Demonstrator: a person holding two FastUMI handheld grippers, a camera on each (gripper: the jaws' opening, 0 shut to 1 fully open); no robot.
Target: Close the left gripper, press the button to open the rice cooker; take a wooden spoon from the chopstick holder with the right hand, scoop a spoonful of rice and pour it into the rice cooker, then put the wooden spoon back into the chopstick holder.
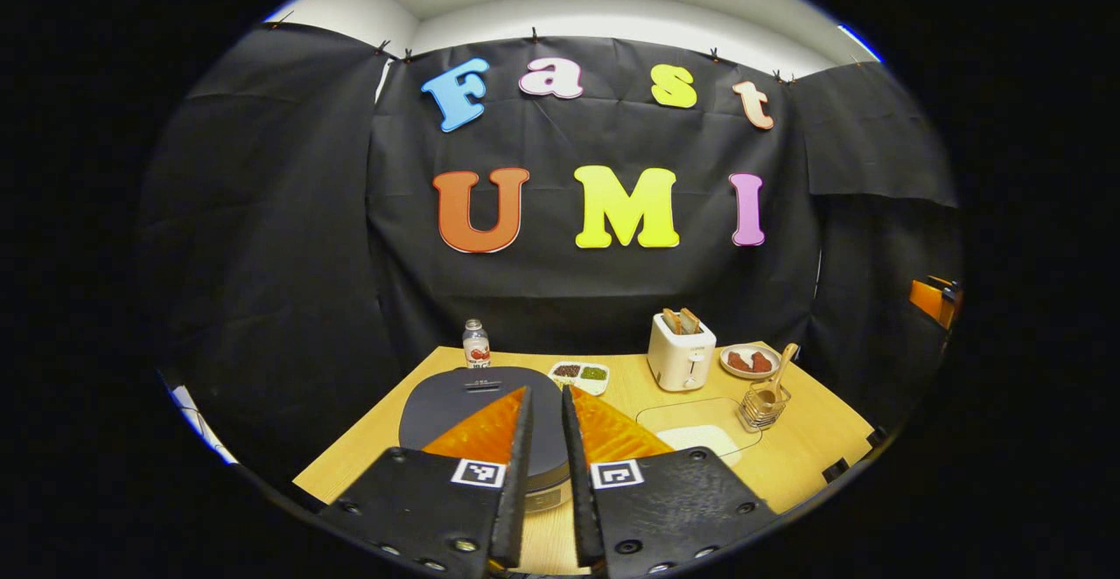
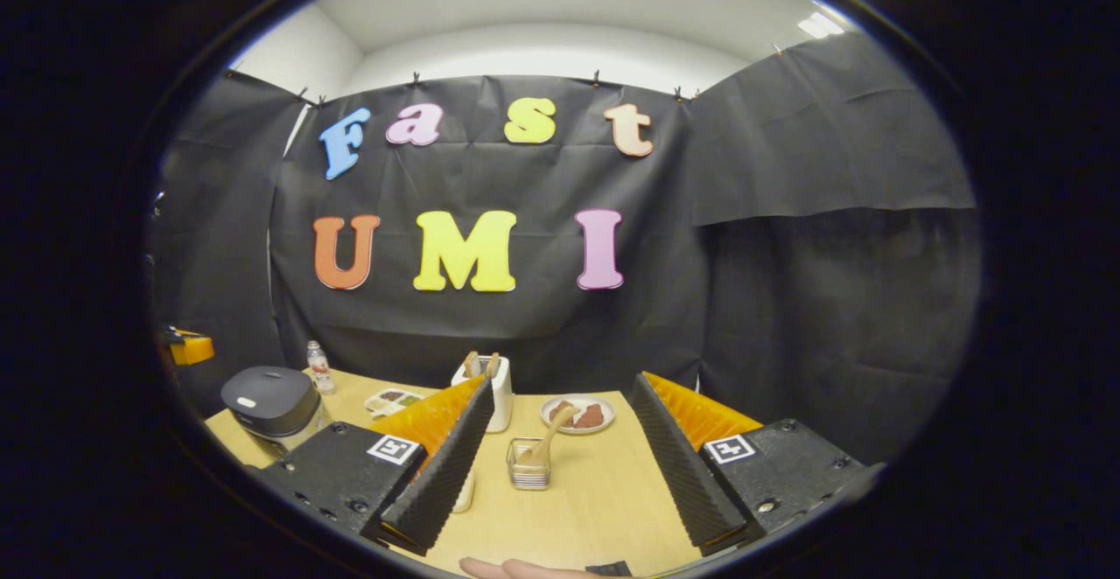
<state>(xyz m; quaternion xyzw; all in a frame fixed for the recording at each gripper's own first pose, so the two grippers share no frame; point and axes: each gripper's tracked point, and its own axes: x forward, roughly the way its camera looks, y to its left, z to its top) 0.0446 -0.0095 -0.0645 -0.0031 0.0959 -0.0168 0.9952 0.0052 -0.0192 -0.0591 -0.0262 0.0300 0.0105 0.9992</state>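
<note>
Left tool [image 1: 544, 465] almost shut above the rice cooker [image 1: 472, 413]; right tool [image 2: 556, 465] wide open and holding nothing.

Up close, the left tool's two fingers have only a thin gap between them, and they hang over the cooker's dark lid, which is down. The right tool waits with its fingers far apart, pointing at the chopstick holder [image 2: 528, 463], which sits near it on the tabletop [image 2: 604, 491]. The wooden spoon [image 2: 549, 435] stands in that holder. A clear dish with white rice [image 1: 700, 435] lies between the cooker and the holder. Farther back are a white toaster [image 1: 681, 352], a small plate [image 1: 749, 360], a snack tray [image 1: 579, 374] and a little bottle [image 1: 476, 345]. This looks like the very first step. Next, I think the left tool must shut all the way, then push the cooker's button, which I cannot make out for sure.
</note>
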